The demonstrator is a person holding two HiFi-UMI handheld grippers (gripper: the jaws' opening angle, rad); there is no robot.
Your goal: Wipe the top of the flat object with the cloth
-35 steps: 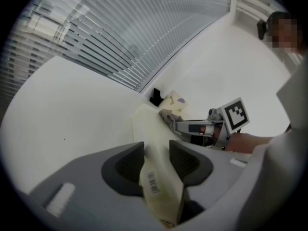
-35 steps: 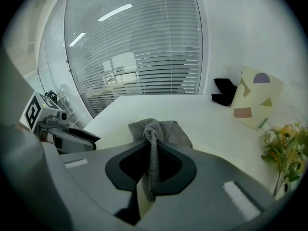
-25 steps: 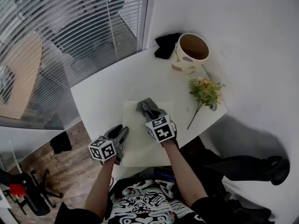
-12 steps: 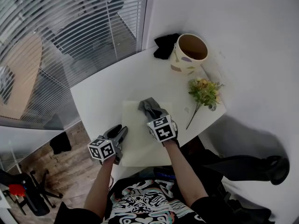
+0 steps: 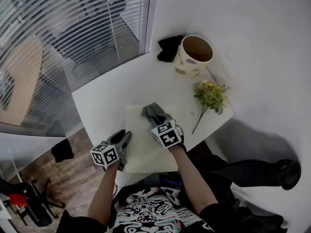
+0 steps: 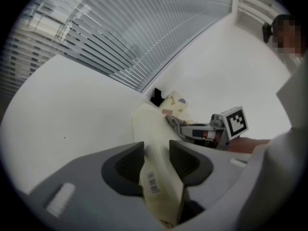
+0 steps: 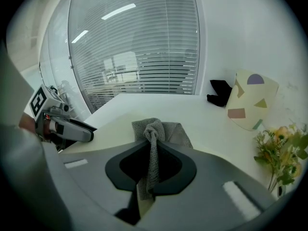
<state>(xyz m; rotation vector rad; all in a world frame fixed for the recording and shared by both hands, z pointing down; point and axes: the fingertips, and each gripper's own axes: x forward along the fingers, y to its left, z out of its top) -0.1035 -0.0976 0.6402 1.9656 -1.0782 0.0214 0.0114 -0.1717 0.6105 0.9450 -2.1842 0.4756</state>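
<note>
White table (image 5: 102,96) by window blinds (image 5: 63,33). L to R: left gripper (image 5: 126,136) is clamped on the left edge of the cream flat board (image 5: 146,149), which lies at the table's near edge. The board's edge w/ barcode label (image 6: 152,182) sits between its jaws. Right gripper (image 5: 159,120) is pinched tight on the grey cloth (image 5: 152,111), bunched on the board's top near its far edge. Black item (image 5: 169,47) and patterned pot (image 5: 193,57) sit at the far corner, flower sprig (image 5: 210,95) by the right edge. Vs 0.5 s ago: cloth & both grippers approx same spot on board; view drifted a bit.
</note>
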